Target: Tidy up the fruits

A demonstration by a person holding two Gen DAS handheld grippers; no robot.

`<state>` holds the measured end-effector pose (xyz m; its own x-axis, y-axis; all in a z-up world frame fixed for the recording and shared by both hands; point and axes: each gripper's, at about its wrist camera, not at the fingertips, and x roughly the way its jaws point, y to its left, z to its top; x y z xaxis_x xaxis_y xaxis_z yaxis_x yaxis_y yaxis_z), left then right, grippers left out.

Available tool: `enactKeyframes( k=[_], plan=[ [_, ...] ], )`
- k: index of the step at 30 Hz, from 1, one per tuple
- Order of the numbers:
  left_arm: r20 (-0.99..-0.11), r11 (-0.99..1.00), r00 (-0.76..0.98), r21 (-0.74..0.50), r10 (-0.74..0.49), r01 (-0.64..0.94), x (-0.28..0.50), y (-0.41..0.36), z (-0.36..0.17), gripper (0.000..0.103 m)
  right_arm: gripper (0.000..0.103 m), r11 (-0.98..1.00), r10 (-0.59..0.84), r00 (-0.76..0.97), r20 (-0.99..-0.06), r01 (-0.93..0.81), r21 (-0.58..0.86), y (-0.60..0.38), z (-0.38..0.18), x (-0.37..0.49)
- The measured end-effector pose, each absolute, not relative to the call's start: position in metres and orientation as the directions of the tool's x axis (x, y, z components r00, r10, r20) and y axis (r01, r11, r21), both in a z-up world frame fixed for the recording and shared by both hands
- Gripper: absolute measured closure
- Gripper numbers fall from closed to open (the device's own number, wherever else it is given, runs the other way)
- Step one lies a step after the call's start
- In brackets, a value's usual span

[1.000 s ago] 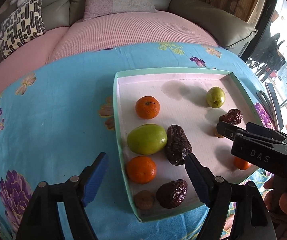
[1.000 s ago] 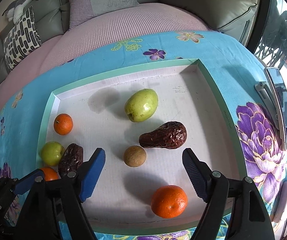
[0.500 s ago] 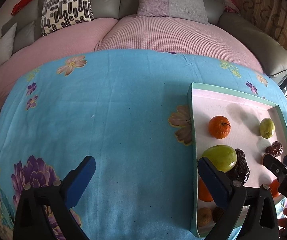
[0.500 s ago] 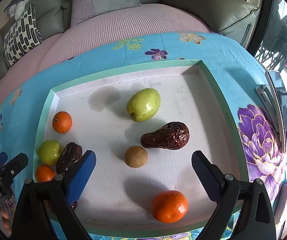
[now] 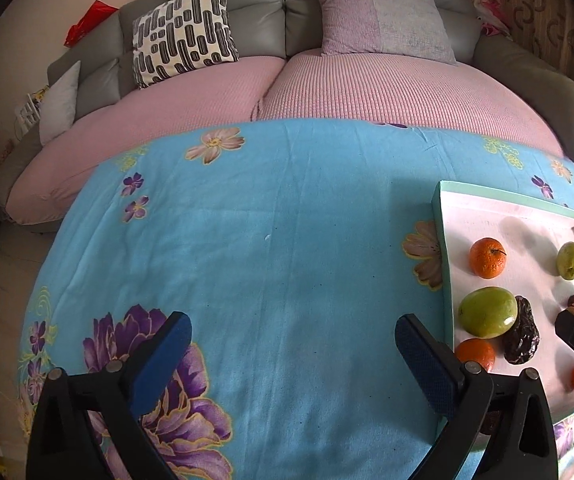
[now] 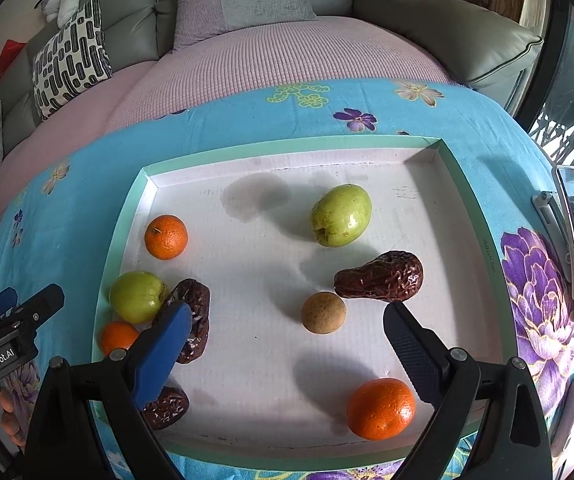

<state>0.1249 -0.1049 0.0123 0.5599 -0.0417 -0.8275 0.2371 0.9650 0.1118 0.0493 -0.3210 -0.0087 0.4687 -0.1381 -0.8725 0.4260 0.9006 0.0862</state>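
Blue flowered cloth covers the tabletop (image 5: 287,260), where the left hand-held gripper (image 5: 293,344) hovers with jaws spread wide and nothing between them, the mint-rimmed tray (image 5: 441,240) off at its 3 o'clock. Over that tray the right hand-held gripper (image 6: 287,344) also stands wide and empty, a brown round fruit (image 6: 323,312) just ahead at 12 o'clock, a dark date (image 6: 381,276) and green fruit (image 6: 341,220) beyond, an orange (image 6: 381,408) at 5 o'clock

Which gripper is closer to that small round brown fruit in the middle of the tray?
Right. The right gripper hangs open just above the brown fruit; the left gripper is open over the blue cloth, outside the tray.
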Motion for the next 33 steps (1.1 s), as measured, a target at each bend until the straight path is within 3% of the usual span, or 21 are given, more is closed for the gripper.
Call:
enactKeyframes(
  k=[4,9,17,33],
  plan=[
    [-0.800,0.968,0.596,0.198,0.068,0.155,0.117,-0.093,0.019,0.000,0.006,0.912,-0.130,0.480,-0.867,0.400,0.085,-0.312,-0.004,0.050],
    [-0.807,0.961,0.583,0.226,0.094,0.157,0.103,-0.081,0.019,0.000,0.006,0.924,-0.124,0.493,-0.861,0.373,0.081,-0.300,0.002,0.046],
    [-0.812,0.967,0.583,0.175,0.037,0.183,0.077,-0.063,0.028,0.000,0.006,0.944,-0.052,0.547,-0.836,0.301,0.138,-0.274,0.015,0.034],
    [-0.876,0.978,0.482,0.104,0.002,0.184,0.069,-0.041,0.005,0.000,0.006,0.949,-0.082,0.544,-0.835,0.299,0.102,-0.252,0.006,-0.011]
  ],
)
